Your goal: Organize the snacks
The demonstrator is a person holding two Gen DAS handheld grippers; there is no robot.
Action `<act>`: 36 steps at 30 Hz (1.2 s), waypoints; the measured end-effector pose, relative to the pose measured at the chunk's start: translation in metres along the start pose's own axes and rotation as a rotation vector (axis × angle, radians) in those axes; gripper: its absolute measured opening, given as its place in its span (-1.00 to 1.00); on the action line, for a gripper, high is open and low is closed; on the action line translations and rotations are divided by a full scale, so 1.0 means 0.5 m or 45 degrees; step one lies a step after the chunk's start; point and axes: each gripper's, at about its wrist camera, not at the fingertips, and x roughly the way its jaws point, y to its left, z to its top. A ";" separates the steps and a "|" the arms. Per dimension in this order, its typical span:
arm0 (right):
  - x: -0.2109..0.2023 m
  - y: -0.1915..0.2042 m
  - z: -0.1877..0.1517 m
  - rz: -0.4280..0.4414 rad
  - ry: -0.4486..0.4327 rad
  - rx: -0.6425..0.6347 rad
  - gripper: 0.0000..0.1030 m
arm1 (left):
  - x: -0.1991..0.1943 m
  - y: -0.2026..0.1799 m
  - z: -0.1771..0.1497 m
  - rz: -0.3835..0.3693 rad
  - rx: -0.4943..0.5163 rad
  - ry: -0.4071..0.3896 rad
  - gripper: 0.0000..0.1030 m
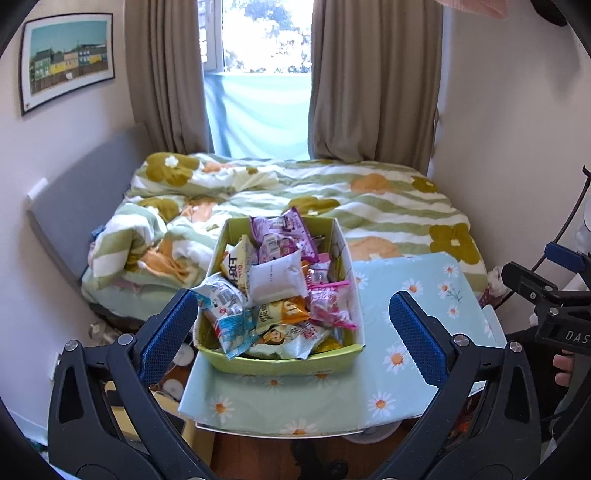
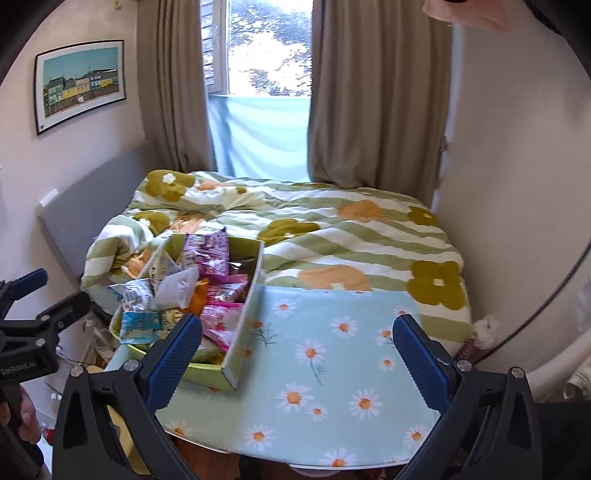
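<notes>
All the snacks (image 1: 280, 291) in view lie heaped in the box (image 1: 284, 360) on the desk (image 2: 332, 354), none loose outside it, with both grippers (image 1: 295, 328) (image 2: 295, 354) wide open, holding nothing.

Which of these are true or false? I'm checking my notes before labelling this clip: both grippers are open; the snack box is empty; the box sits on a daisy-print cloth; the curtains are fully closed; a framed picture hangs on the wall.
1. Both grippers are open. True: the left gripper and the right gripper have their jaws spread wide, holding nothing.
2. The snack box is empty. False: the box is piled with snack packets.
3. The box sits on a daisy-print cloth. True: it rests on the daisy cloth, toward its left side.
4. The curtains are fully closed. False: the curtains are parted, showing the window.
5. A framed picture hangs on the wall. True: the picture hangs at left.
</notes>
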 end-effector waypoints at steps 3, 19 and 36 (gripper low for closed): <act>-0.018 -0.014 -0.015 -0.023 -0.014 0.025 0.99 | -0.015 -0.017 -0.010 -0.012 0.001 -0.026 0.99; -0.052 -0.045 -0.045 -0.048 -0.031 0.071 0.99 | -0.046 -0.054 -0.028 -0.012 0.010 -0.058 0.99; -0.061 -0.059 -0.043 -0.060 -0.031 0.085 0.99 | -0.053 -0.079 -0.026 -0.011 0.043 -0.073 0.99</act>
